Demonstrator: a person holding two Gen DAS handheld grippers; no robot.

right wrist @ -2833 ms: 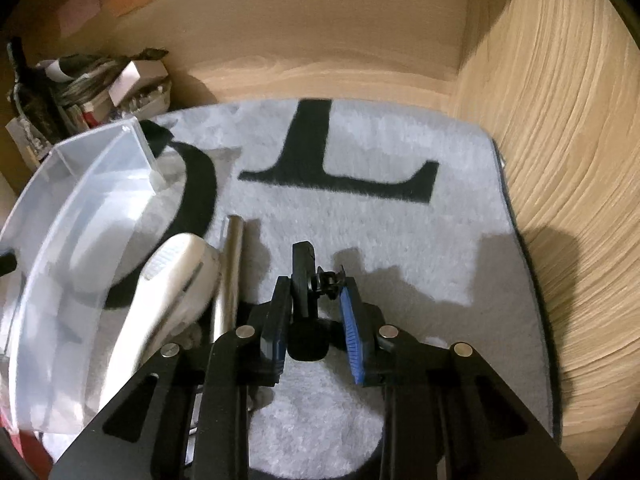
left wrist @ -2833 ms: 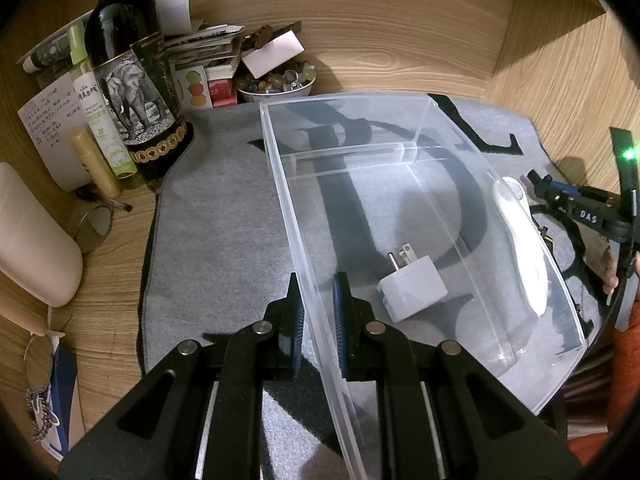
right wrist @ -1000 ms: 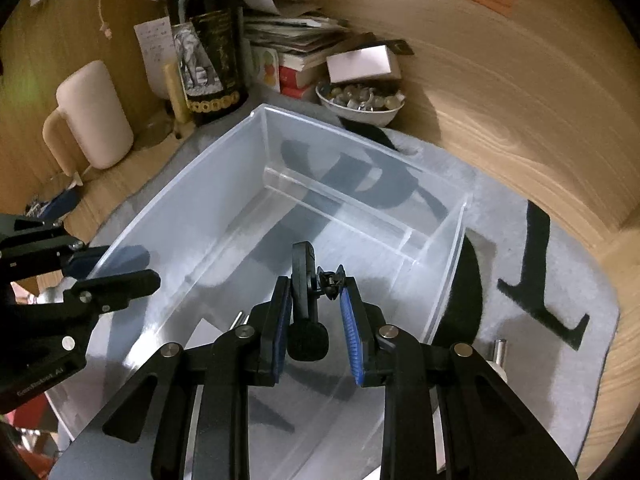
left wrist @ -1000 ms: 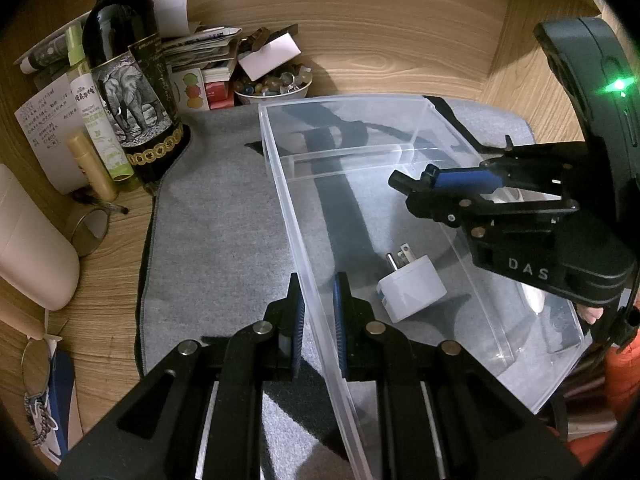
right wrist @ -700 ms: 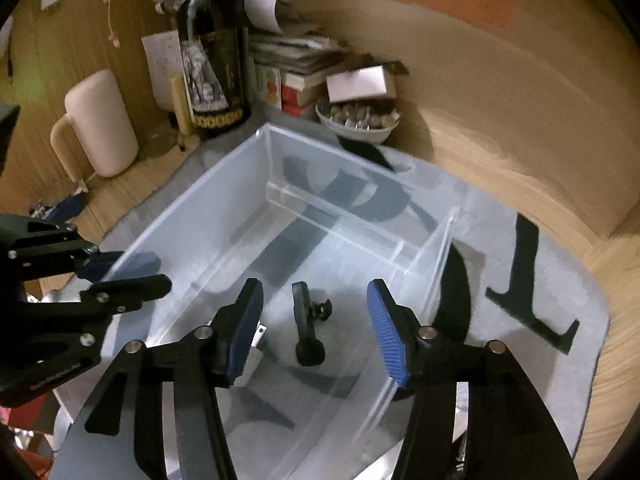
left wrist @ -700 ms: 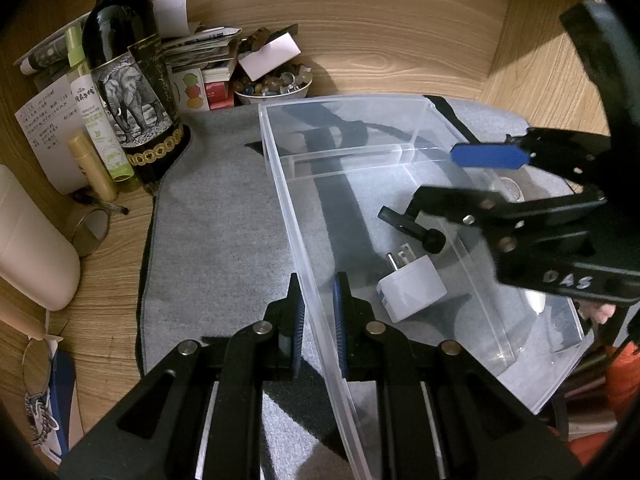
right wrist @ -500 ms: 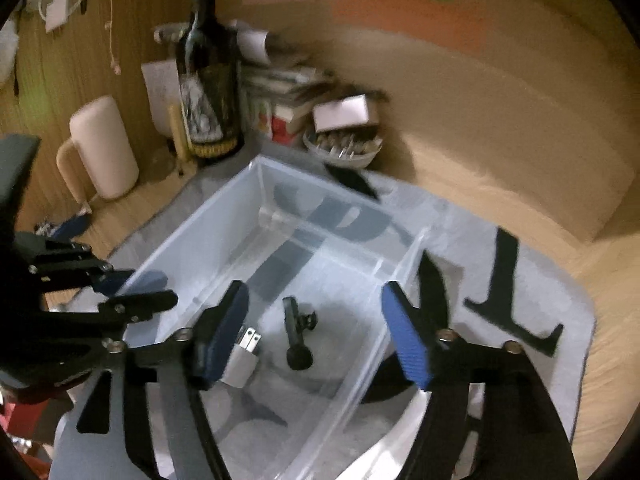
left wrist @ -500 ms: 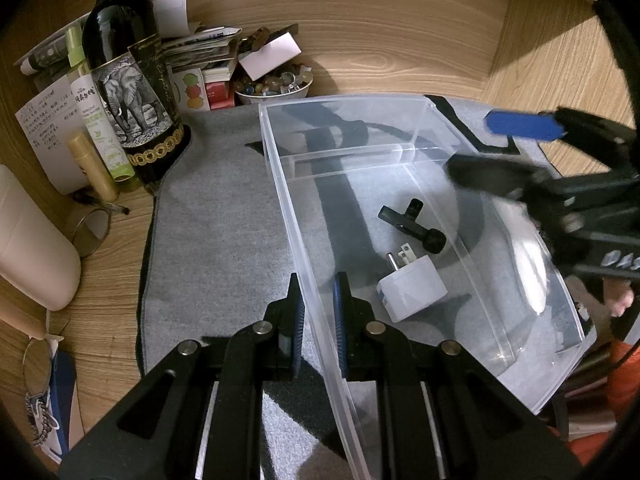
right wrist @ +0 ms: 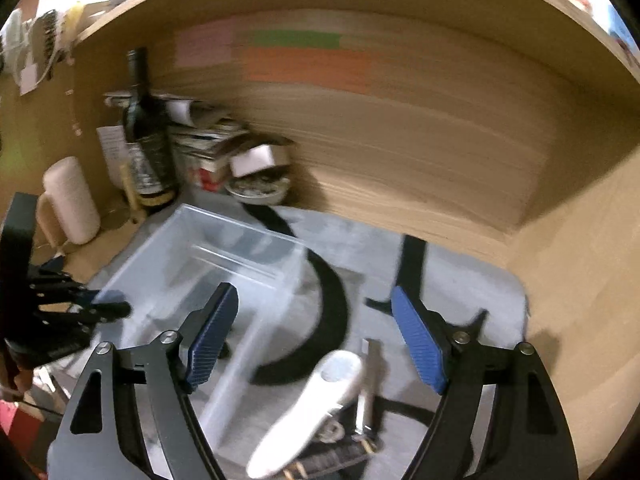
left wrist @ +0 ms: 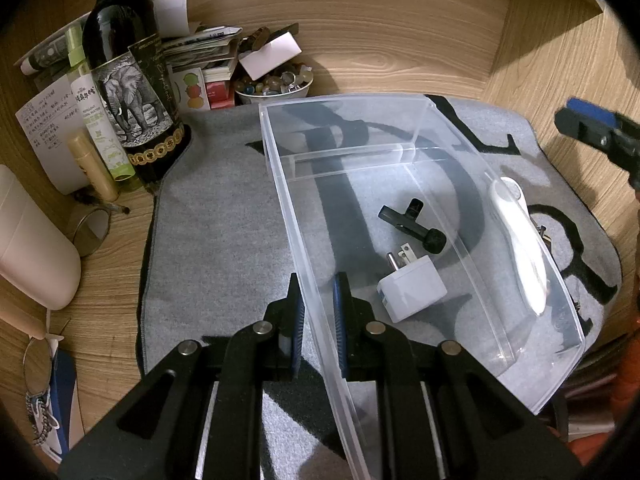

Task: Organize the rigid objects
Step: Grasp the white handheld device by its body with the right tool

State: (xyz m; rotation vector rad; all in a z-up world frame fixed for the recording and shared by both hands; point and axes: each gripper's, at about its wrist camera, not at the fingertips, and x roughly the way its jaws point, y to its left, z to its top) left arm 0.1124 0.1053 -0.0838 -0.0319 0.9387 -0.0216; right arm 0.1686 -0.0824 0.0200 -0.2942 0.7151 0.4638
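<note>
A clear plastic bin (left wrist: pixel 416 128) stands on a grey mat. My left gripper (left wrist: pixel 317 312) is shut on the bin's near left wall. Inside the bin lie a small black clip part (left wrist: pixel 412 224) and a white plug adapter (left wrist: pixel 412 290). My right gripper (right wrist: pixel 312 336) is open and empty, raised above the mat to the right of the bin (right wrist: pixel 240 256); one of its fingers (left wrist: pixel 592 124) shows at the right edge of the left wrist view. A white remote-like handle (right wrist: pixel 312 404) and a metal rod (right wrist: pixel 366 384) lie on the mat right of the bin.
A wine bottle (left wrist: pixel 128 76), small bottles, a paper stack and a bowl of trinkets (left wrist: pixel 276 84) crowd the back left corner. A cream mug (left wrist: pixel 32 240) stands left of the mat. Wooden walls close the back and right. A strap and buckle (right wrist: pixel 332 456) lie near the remote.
My right gripper carried the black clip part over the bin, opened and dropped it in beside the adapter. It then rose and drew back to the right. The left gripper kept still.
</note>
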